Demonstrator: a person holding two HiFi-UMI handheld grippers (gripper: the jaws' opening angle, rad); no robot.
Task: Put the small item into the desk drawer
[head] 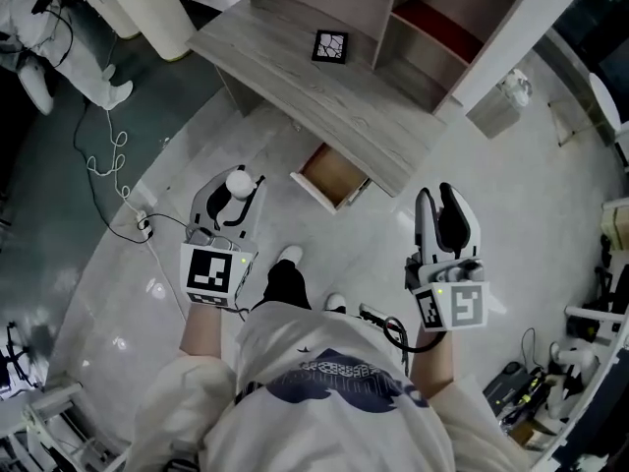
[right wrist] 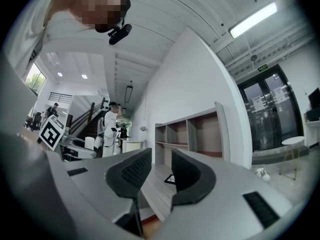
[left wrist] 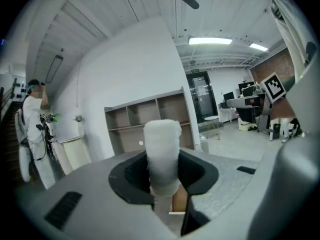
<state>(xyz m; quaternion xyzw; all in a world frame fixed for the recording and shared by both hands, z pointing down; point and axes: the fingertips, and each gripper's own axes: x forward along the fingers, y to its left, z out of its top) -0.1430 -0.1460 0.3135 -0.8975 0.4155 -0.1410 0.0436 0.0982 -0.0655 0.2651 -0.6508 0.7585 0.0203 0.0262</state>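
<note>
The small item is a white fuzzy roll (left wrist: 162, 149); from the head view it shows as a white knob (head: 238, 181). My left gripper (head: 236, 193) is shut on it, both dark pads pressing its sides (left wrist: 162, 171), and it hangs over the floor left of the drawer. The desk drawer (head: 332, 175) stands pulled out under the grey wooden desk (head: 295, 87), its brown inside showing. My right gripper (head: 439, 205) is held over the floor right of the drawer. Its jaws (right wrist: 159, 166) stand a narrow gap apart with nothing between them.
A black-and-white marker card (head: 330, 46) lies on the desk top. A shelf unit (head: 413, 18) rises behind the desk. A white cable (head: 108, 160) trails over the floor at left. A person in white (head: 39, 37) stands at the far left beside a pale bin (head: 157, 8).
</note>
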